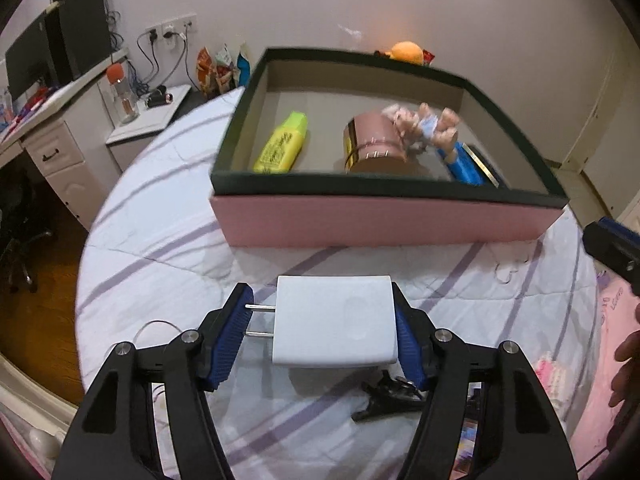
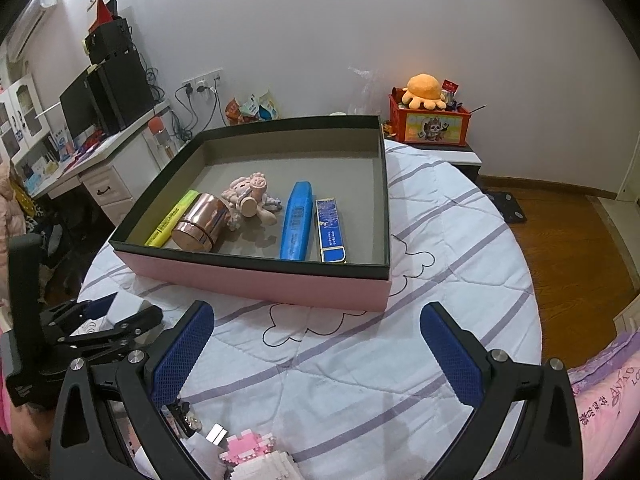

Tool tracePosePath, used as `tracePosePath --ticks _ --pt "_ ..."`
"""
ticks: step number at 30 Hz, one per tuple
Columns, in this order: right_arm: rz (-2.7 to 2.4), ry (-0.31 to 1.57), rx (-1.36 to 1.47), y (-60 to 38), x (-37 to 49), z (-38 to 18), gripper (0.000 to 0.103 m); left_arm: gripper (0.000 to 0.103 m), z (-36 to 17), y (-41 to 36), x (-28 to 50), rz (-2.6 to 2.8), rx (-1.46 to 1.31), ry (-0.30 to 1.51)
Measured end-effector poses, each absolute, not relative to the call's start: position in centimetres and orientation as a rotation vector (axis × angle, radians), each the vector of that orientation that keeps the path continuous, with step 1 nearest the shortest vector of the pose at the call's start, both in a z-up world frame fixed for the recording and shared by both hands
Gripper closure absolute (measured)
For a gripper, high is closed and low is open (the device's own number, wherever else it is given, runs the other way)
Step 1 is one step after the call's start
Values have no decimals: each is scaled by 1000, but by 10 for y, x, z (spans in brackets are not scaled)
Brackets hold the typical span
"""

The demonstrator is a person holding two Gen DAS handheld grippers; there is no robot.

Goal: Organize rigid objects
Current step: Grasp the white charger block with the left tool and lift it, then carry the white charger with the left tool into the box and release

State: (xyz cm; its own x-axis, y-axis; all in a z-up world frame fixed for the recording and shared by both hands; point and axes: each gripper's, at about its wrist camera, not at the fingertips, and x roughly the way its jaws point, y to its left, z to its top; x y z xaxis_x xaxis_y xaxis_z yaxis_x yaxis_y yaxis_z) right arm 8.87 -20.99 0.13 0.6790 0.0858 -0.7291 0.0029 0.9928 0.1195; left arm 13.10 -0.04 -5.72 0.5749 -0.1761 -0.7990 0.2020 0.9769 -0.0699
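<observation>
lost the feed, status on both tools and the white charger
Left tool shut on white charger. Right tool open, empty. Pink box ahead, path clear.

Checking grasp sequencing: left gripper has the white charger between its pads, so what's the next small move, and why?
Probably lift the white charger with the left gripper and carry it toward the pink box: pads sit on both its sides, and the box holds the other sorted items, with bare floor showing.

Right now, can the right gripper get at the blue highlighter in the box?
Probably yes. The right gripper is open and empty, facing the pink box, which has no lid. The blue highlighter lies with nothing on top of it; only the near wall must be cleared from above.
</observation>
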Motion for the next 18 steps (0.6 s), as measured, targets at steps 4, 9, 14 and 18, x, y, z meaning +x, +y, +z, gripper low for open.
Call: tracePosePath --ticks 4,9,14,18 --pt "55 808 122 -212 87 7 0 36 -33 -3 128 -225 33 891" --pt "67 780 121 -212 93 16 0 36 -6 -11 143 -226 34 845" --pt "64 748 124 -217 107 29 0 36 13 -19 175 -211 42 808" --pt "58 739 128 -221 121 32 0 36 9 -23 212 -195 47 821"
